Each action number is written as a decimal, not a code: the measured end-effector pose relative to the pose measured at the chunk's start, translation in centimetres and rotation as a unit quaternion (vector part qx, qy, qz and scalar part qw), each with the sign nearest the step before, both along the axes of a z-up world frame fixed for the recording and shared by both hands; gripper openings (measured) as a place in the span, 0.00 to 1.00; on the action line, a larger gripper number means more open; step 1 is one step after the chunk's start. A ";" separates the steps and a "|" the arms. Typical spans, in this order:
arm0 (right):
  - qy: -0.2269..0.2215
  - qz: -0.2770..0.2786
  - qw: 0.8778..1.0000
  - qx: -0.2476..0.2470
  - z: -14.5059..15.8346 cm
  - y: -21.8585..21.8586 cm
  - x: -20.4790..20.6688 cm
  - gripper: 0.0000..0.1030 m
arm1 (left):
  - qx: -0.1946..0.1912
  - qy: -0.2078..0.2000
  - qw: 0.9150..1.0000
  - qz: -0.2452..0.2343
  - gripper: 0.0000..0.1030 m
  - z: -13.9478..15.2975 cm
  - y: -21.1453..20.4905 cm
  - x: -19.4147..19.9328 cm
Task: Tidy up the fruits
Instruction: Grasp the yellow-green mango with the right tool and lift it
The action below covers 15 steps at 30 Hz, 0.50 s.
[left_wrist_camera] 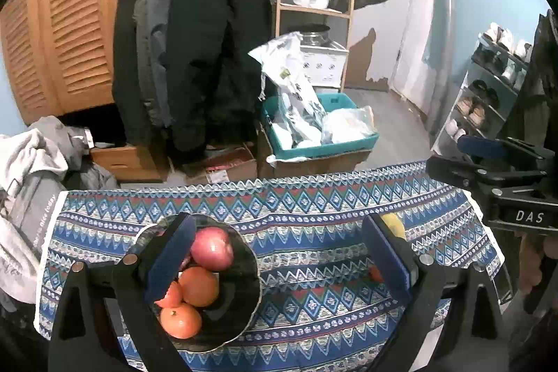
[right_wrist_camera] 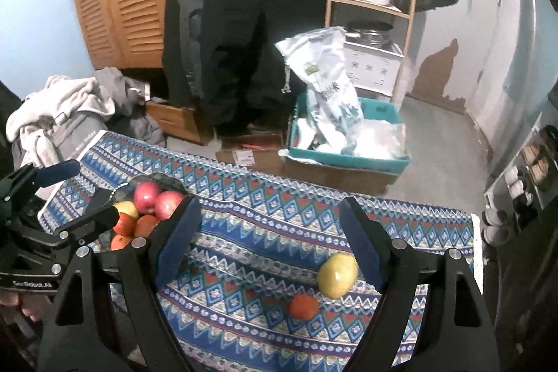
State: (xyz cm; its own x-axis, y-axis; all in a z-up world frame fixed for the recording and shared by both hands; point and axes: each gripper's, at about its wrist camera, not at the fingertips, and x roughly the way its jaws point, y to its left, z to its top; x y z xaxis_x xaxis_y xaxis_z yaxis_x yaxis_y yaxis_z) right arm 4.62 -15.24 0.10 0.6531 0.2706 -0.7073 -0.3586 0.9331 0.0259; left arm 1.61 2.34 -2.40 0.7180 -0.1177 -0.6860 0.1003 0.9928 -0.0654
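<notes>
Red apples (right_wrist_camera: 153, 196), orange tangerine (right_wrist_camera: 304, 305), yellow apple (right_wrist_camera: 337, 274); blue zigzag-diamond tablecloth (right_wrist_camera: 272, 208).

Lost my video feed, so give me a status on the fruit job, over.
Both grippers, left and right, open, empty. Bowl holds fruit. Yellow apple and orange loose on cloth between right fingers. Nothing blocking.

Both the left gripper (left_wrist_camera: 279, 253) and right gripper (right_wrist_camera: 268, 236) tilt downward, jaws spread wide, gripping nothing.
</notes>
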 end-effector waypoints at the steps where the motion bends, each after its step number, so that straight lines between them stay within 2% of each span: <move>1: 0.003 -0.004 1.000 0.000 -0.2 -0.4 0.1 0.79 | 0.000 0.003 1.000 -0.003 0.94 -0.1 -0.4 0.2; 15: 0.043 -0.059 0.997 -0.005 -3.4 -6.2 1.4 0.79 | 0.012 0.026 0.999 -0.038 0.94 -2.2 -4.6 2.8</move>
